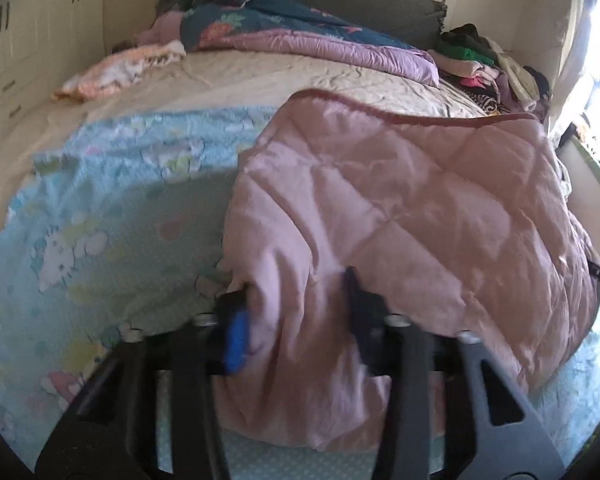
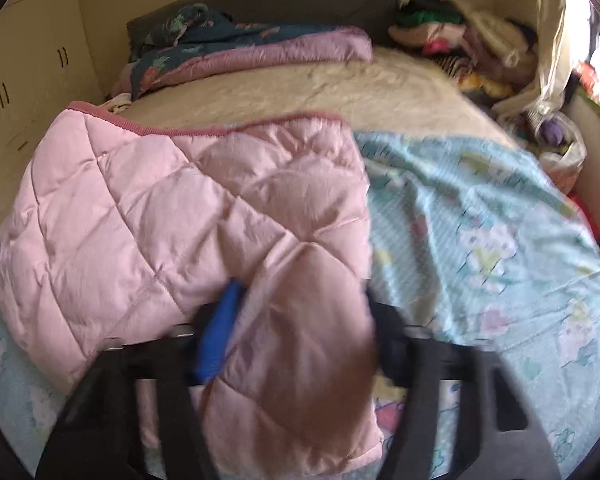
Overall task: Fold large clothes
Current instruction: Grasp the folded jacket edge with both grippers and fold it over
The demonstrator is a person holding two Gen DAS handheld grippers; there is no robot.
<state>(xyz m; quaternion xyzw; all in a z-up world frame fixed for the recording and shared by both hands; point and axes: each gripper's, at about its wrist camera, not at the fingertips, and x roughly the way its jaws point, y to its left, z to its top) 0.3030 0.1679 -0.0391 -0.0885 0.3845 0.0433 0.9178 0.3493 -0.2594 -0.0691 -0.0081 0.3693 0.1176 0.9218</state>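
A pink quilted blanket (image 1: 420, 208) lies folded on a light blue cartoon-print sheet (image 1: 100, 220) spread over the bed. In the left wrist view its near left corner bunches up between the fingers of my left gripper (image 1: 296, 312), which is shut on the fabric. The right wrist view shows the same pink blanket (image 2: 160, 208) filling the left half, with the blue sheet (image 2: 480, 240) to its right. The blanket's near right corner is pinched in my right gripper (image 2: 300, 332), which is shut on it. Both views are blurred near the fingers.
A dark floral and purple duvet (image 1: 300, 28) is heaped at the headboard. A pile of mixed clothes (image 2: 460, 44) fills the far right corner, with a plastic bag (image 2: 560, 140) beside it. A cream wardrobe (image 1: 20, 40) stands on the left. A bright window is on the right.
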